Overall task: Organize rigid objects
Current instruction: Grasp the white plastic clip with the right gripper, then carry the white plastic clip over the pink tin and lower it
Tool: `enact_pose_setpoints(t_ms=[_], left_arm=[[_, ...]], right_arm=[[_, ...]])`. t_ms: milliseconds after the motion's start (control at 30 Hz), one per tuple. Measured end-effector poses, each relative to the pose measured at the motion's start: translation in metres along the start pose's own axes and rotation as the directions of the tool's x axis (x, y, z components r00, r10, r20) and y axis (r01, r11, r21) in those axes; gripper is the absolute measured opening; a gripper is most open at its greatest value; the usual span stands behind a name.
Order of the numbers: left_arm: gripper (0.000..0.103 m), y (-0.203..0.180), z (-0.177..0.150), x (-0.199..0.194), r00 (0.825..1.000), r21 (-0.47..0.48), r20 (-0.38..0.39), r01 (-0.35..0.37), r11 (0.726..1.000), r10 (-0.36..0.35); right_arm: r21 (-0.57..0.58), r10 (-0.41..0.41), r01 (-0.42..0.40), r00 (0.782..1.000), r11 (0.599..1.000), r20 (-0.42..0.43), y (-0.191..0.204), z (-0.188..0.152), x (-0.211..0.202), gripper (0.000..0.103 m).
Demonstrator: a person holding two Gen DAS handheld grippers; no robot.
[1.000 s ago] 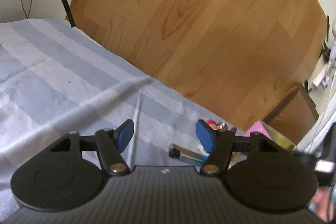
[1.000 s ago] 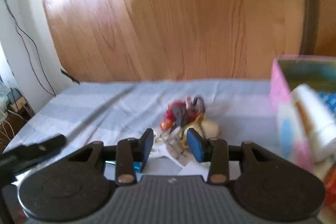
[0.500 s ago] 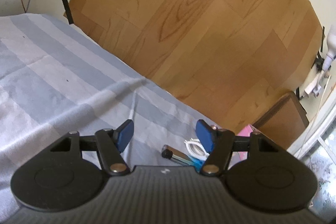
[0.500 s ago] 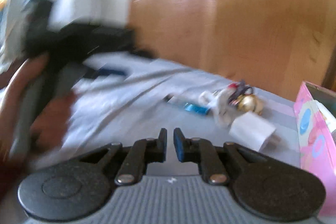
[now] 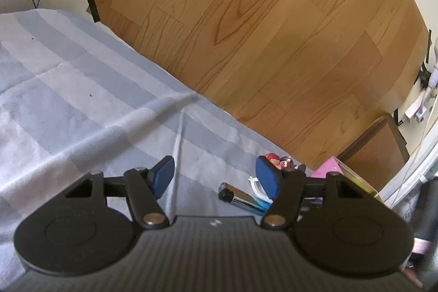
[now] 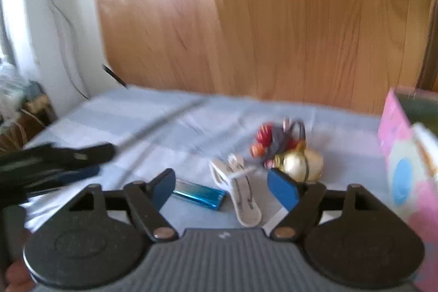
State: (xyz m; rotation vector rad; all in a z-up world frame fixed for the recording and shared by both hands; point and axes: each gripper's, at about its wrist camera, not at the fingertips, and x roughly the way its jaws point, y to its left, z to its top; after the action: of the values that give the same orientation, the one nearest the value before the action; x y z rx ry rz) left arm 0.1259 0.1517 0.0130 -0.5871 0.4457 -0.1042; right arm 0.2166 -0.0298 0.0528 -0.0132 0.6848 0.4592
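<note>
Right hand-held gripper [image 6: 221, 184] swings back over the lighter [image 6: 201, 195], jaws just opening, empty; left hand-held gripper [image 5: 215, 173] apart, empty.

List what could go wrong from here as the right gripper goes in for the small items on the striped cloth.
1. The right gripper, whose jaws have just been opening with nothing between them, faces a blue lighter lying close beside a white clip-like piece; closing could catch both.
2. The gold bell sits tangled with a red charm; lifting one may drag the other.
3. The left gripper is close by, so the two could bump.
</note>
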Motion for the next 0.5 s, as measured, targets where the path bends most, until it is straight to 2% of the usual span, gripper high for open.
enact_pose_setpoints(t_ms=[33,67,100,167,233,333,400,433,467,500], left_arm=[[0.067,0.000,0.001,0.001,1.000,-0.002,0.000,0.002,1.000,-0.002],[0.067,-0.001,0.001,0.001,1.000,-0.003,-0.001,0.004,1.000,-0.004],[0.067,-0.001,0.001,0.001,1.000,-0.005,-0.002,0.005,1.000,-0.005],[0.067,-0.001,0.001,0.001,1.000,-0.012,-0.004,0.012,1.000,-0.012],[0.067,-0.001,0.001,0.000,1.000,-0.019,-0.003,0.022,1.000,-0.022],[0.067,-0.006,-0.002,0.000,1.000,-0.010,-0.004,0.017,1.000,-0.017],[0.067,-0.010,-0.004,0.001,1.000,0.012,-0.013,0.022,1.000,-0.021],[0.067,-0.013,-0.005,0.002,0.999,0.029,-0.019,0.026,0.999,-0.026],[0.067,-0.015,-0.007,0.002,0.999,0.047,-0.028,0.033,0.998,-0.032],[0.067,-0.018,-0.009,0.002,0.998,0.066,-0.041,0.043,0.997,-0.041]], right_arm=[[-0.025,-0.020,0.020,1.000,0.999,-0.023,0.003,0.001,0.011,0.031],[-0.056,-0.054,0.052,0.998,0.997,-0.039,0.006,0.002,0.019,0.022],[-0.072,-0.075,0.072,0.997,0.995,-0.034,0.008,0.002,0.021,0.021],[-0.091,-0.096,0.097,0.995,0.991,0.010,0.013,-0.004,0.008,0.020],[-0.195,-0.130,0.144,0.988,0.970,0.086,0.032,-0.016,-0.018,0.021],[-0.417,-0.178,0.237,0.968,0.878,0.175,0.066,-0.058,-0.053,0.021],[-0.527,-0.188,0.248,0.968,0.813,0.166,0.081,-0.091,-0.072,0.020],[-0.559,-0.222,0.273,0.962,0.783,0.158,0.088,-0.105,-0.076,0.022],[-0.602,-0.231,0.279,0.960,0.748,0.158,0.094,-0.120,-0.081,0.026],[-0.626,-0.231,0.286,0.958,0.725,0.171,0.100,-0.132,-0.086,0.041]])
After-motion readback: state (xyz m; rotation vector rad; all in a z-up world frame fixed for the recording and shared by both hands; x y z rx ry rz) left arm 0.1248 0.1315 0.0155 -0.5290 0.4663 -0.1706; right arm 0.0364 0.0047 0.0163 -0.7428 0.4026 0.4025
